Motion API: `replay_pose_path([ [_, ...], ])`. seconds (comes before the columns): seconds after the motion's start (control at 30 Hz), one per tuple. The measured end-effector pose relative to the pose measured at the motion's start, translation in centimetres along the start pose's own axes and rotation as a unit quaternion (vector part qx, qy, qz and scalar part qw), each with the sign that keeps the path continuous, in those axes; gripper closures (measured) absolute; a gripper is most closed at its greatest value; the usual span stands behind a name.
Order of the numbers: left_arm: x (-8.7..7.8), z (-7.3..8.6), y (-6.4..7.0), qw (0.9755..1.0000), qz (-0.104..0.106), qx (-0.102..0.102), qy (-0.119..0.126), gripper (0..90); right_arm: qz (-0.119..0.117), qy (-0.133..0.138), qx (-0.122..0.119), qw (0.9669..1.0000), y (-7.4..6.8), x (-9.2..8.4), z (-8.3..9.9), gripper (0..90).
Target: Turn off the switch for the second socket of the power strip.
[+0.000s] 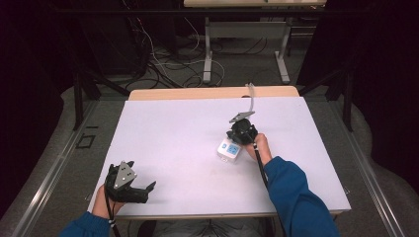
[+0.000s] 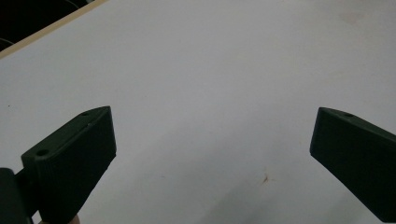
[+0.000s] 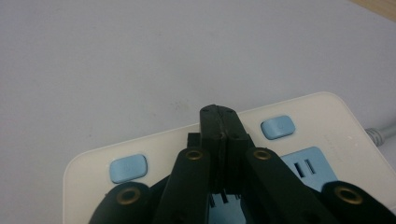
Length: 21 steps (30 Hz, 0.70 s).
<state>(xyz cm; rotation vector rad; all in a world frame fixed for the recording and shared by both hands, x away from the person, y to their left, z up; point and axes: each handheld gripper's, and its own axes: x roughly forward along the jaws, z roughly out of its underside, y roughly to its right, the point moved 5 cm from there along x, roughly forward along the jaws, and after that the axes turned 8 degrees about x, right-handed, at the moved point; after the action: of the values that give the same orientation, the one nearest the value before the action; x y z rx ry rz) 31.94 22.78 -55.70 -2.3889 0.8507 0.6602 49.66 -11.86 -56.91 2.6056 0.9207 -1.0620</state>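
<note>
Left gripper (image 1: 143,190): jaws wide apart, nothing between them, resting low on the white table (image 1: 173,148), well apart from the work.
Right gripper (image 3: 218,122): jaws pressed together, empty, tips poised over the power strip (image 3: 154,149).
Power strip: directly under the right gripper, between its two blue buttons (image 3: 128,168).
Cord (image 3: 380,133): trails off beyond the strip.
Progress: likely early; nothing is plugged in or lifted, and whether a button gets pressed is undecided.
</note>
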Motion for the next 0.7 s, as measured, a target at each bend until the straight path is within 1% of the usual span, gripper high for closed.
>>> replay_pose_path([
  [0.03,0.04,-0.01,0.01,1.0000,0.001,-0.002,0.000,0.4,0.001,0.000,0.000,1.0000,-0.04,0.03,-0.01,90.0],
  [0.07,0.08,-0.04,-0.04,1.0000,-0.002,0.001,0.001,0.4,0.002,0.000,0.004,1.0000,-0.04,0.05,0.00,90.0],
  [0.1,0.06,-0.03,0.00,1.0000,-0.001,0.002,-0.002,0.4,0.001,-0.015,0.000,0.9999,0.05,-0.15,0.07,90.0],
  [0.13,0.07,-0.03,0.03,1.0000,-0.002,0.003,-0.001,0.3,-0.001,0.006,0.002,1.0000,0.02,0.12,-0.03,90.0],
  [0.17,0.04,-0.03,0.07,1.0000,0.000,0.002,-0.002,0.3,0.000,-0.009,0.001,1.0000,0.02,-0.06,0.04,90.0],
  [0.2,0.05,-0.04,0.04,1.0000,0.000,0.003,-0.002,0.3,0.002,-0.002,0.002,1.0000,-0.01,0.03,-0.01,90.0],
  [0.27,0.12,-0.01,0.04,1.0000,0.000,0.002,-0.004,0.4,0.004,-0.002,-0.001,1.0000,0.00,0.03,-0.02,90.0],
  [0.3,0.10,0.00,0.05,1.0000,0.000,0.003,-0.004,0.4,0.002,0.000,0.004,1.0000,-0.03,0.07,0.00,90.0],
  [0.37,0.06,-0.03,0.05,1.0000,-0.001,0.004,-0.002,0.4,0.004,-0.001,0.000,1.0000,0.00,0.03,-0.02,90.0],
  [0.47,0.15,-0.04,0.01,1.0000,0.001,0.000,-0.003,0.4,0.002,-0.002,0.000,1.0000,0.03,0.04,-0.02,90.0],
  [0.5,0.20,-0.04,0.07,1.0000,0.001,0.000,-0.003,0.4,-0.002,0.002,0.003,1.0000,0.01,0.08,-0.01,90.0],
  [0.53,0.17,-0.05,0.08,1.0000,0.001,0.002,-0.004,0.4,0.002,0.003,0.002,1.0000,0.07,0.06,-0.01,90.0],
  [0.57,0.14,-0.10,0.20,1.0000,0.003,0.002,-0.002,0.4,-0.002,0.010,0.004,0.9999,-0.03,0.19,-0.04,90.0],
  [0.6,0.10,-0.11,0.21,1.0000,0.003,0.003,-0.002,0.4,0.005,-0.004,-0.002,1.0000,-0.04,0.04,-0.02,90.0],
  [0.63,0.13,-0.11,0.21,1.0000,0.004,0.002,-0.001,0.4,0.007,0.000,-0.004,1.0000,-0.05,0.11,-0.05,90.0],
  [0.7,0.18,-0.04,0.14,1.0000,0.004,0.003,-0.003,0.4,0.005,-0.004,-0.002,1.0000,-0.04,0.03,-0.02,90.0],
])
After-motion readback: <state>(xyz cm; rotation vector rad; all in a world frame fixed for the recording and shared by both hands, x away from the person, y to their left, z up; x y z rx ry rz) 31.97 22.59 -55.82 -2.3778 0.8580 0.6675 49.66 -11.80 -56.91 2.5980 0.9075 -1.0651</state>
